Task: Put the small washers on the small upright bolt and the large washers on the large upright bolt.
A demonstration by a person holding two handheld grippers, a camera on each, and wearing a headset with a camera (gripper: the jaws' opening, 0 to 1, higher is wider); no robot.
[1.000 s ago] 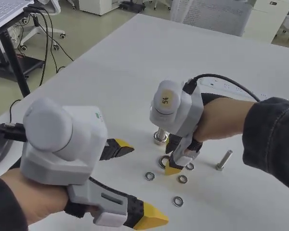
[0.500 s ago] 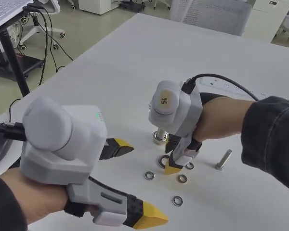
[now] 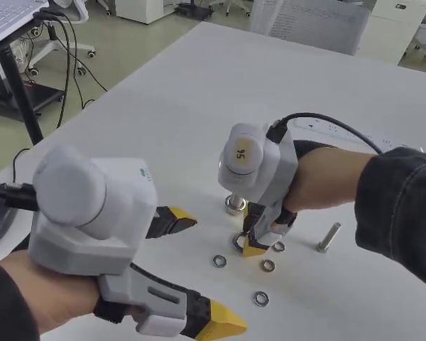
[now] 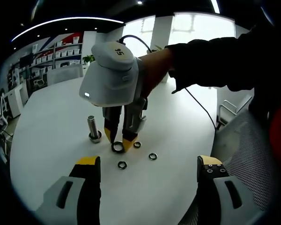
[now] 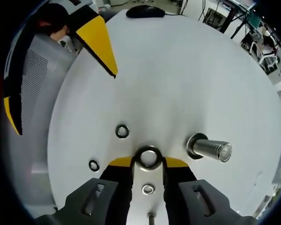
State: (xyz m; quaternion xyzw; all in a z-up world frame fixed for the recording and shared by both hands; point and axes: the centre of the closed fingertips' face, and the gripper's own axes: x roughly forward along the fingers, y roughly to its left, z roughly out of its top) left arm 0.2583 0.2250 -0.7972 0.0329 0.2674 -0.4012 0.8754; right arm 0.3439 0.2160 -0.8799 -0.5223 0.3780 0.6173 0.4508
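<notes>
Head view first: the right gripper [image 3: 250, 247] points down at the white table [image 3: 199, 106], its yellow tips at the big washer [image 3: 237, 239]. The washer lies flat just on the near side of the big bolt [image 3: 234, 204]. That bolt stands upright, and the small bolt [image 3: 329, 236] is upright too, off to the right and well apart from it. Four loose washers [image 3: 219, 261] lie scattered around the tips — one just beside them on the right, the rest nearer the person. At the bottom left, the left gripper [image 3: 199, 268] hangs above the table with its jaws spread wide and nothing between them.

Left gripper view: its own jaws rise wide apart at the bottom, empty. Straight ahead, the right gripper stands over the big washer [image 4: 117, 147], one tip on each side of it. The big bolt [image 4: 93, 127] is upright just to the left, and three loose washers lie to the right and below.

Right gripper view — the close look: the jaws are drawn in to the width of the big washer [image 5: 148, 157], a yellow tip against each side of its rim, and it sits flat on the table. The big bolt [image 5: 208, 149] is just to the right, apart from the tips. One loose washer shows in the gap between the jaws, and two more lie to the left.
</notes>
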